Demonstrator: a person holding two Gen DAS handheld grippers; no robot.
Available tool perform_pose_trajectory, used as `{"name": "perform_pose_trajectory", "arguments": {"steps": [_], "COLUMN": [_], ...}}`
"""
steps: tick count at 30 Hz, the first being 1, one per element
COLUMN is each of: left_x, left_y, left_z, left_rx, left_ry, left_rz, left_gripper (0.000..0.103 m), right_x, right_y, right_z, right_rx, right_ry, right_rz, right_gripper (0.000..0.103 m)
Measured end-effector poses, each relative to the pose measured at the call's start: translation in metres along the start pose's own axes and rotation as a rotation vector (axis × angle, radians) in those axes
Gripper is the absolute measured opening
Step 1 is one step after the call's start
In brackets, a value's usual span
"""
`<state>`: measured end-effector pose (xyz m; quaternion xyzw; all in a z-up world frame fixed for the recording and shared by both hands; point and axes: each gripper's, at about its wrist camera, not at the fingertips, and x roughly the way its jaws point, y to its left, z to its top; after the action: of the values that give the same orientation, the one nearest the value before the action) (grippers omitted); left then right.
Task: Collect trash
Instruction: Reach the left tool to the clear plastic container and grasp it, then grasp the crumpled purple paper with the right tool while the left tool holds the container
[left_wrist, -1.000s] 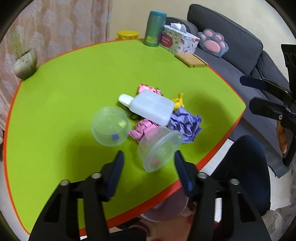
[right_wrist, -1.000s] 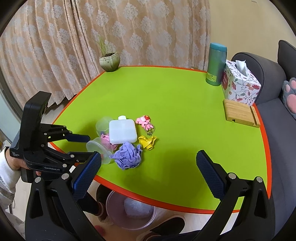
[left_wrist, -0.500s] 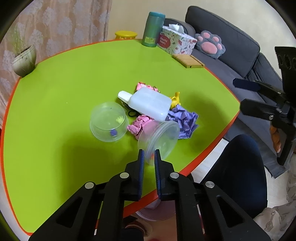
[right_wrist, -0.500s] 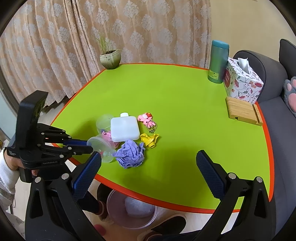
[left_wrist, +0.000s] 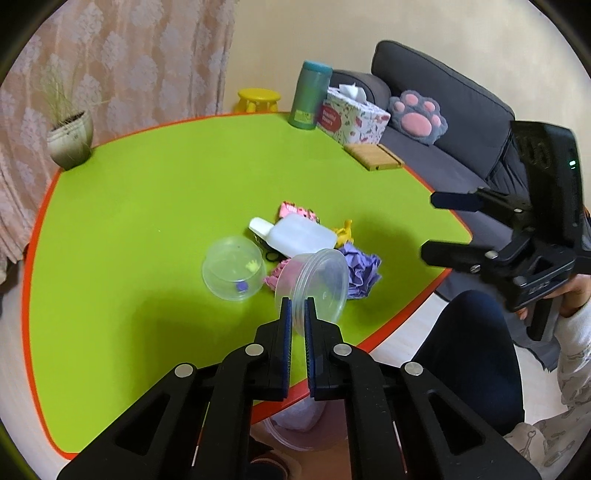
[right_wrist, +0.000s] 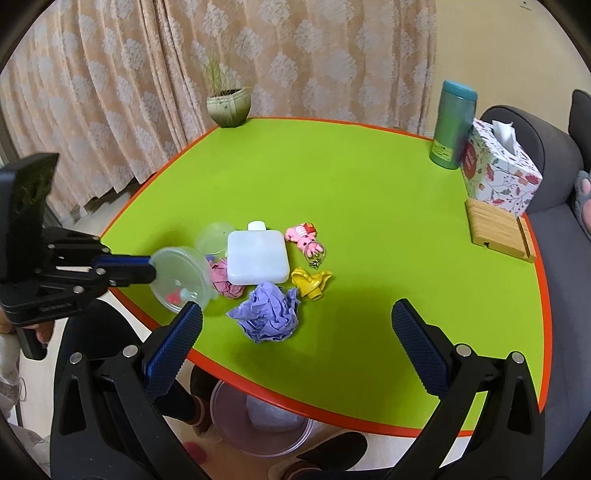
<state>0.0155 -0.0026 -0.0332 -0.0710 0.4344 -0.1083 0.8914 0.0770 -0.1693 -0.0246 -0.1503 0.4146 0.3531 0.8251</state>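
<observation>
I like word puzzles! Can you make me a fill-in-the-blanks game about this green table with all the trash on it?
1. The left gripper is shut on the clear ____.
2. The right gripper has its jaws ____.
3. The crumpled paper nearest the table edge is ____.
4. The tissue box stands next to the tall ____ bottle.

Missing words: cup; open; purple; green

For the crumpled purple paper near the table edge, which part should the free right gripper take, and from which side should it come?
Grip the purple paper ball across its middle, coming from above and from the near table edge. It is a soft, uneven lump, so any opposite pair of folds will do. That side is free; on the far side the white bottle and pink paper crowd it. The right gripper already has its jaws open.
</observation>
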Motion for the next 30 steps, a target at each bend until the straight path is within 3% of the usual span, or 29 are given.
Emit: {"name": "perform_pose_trajectory", "arguments": {"steps": [17, 20, 22, 24, 27, 30], "left_x": [-0.018, -0.018, -0.018, -0.018, -0.019, -0.019], "left_y": [0.011, 0.011, 0.012, 0.013, 0.012, 0.012], "left_z": [-0.008, -0.009, -0.010, -0.011, -0.012, -0.013], "left_rx": [-0.044, -0.048, -0.053, -0.055, -0.056, -0.056], "left_ry": [-0.031, -0.031, -0.031, -0.031, -0.030, -0.033], "left_rz": [0.026, 0.026, 0.025, 0.023, 0.024, 0.024], "left_gripper": [0.006, 0.006, 0.006, 0.006, 0.006, 0.006], "right_x": [0.060, 0.068, 0.071, 0.072, 0.072, 0.067], "right_y": [0.019, 0.021, 0.022, 0.022, 0.022, 0.020], "right_z": [0.008, 0.007, 0.005, 0.003, 0.001, 0.002], "right_rx": [-0.067, -0.076, -0.075, -0.070, -0.068, -0.063], "right_ry": [0.156, 0.183, 0.193, 0.195, 0.186, 0.167], "right_rz": [0.023, 0.021, 0.025, 0.032, 0.027, 0.029], "right_gripper": [0.099, 0.074, 0.068, 0.051, 0.035, 0.023]}}
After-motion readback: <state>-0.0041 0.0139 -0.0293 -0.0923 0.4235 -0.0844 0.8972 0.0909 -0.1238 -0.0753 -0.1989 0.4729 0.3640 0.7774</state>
